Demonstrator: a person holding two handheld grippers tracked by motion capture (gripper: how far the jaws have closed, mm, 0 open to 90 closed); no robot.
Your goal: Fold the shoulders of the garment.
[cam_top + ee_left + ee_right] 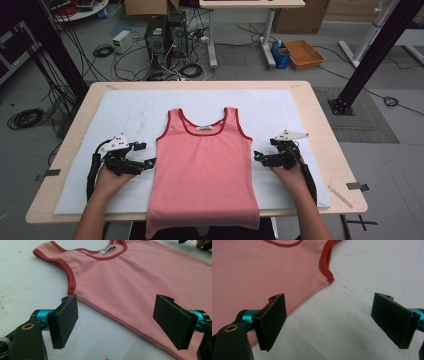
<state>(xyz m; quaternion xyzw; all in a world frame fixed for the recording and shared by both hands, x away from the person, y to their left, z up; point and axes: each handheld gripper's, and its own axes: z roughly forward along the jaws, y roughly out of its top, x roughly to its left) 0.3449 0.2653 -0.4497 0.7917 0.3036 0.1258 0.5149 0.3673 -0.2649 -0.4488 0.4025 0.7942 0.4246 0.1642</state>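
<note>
A pink sleeveless top (204,165) with red trim lies flat on the white mat (135,107), neck toward the far side, its hem hanging over the table's near edge. My left gripper (150,162) is open beside the top's left side seam, just below the armhole; in the left gripper view the top (140,282) runs between and beyond the jaws, which stand wide apart. My right gripper (256,156) is open at the top's right side seam. The right gripper view shows the top's edge (262,272) by one jaw and bare mat (352,315) between the jaws.
The mat covers a wooden table (320,130). A thin stick (340,196) lies near the table's right front corner. Beyond the table are computer towers (165,35), cables, a brown basket (303,54) and black frame posts (372,55).
</note>
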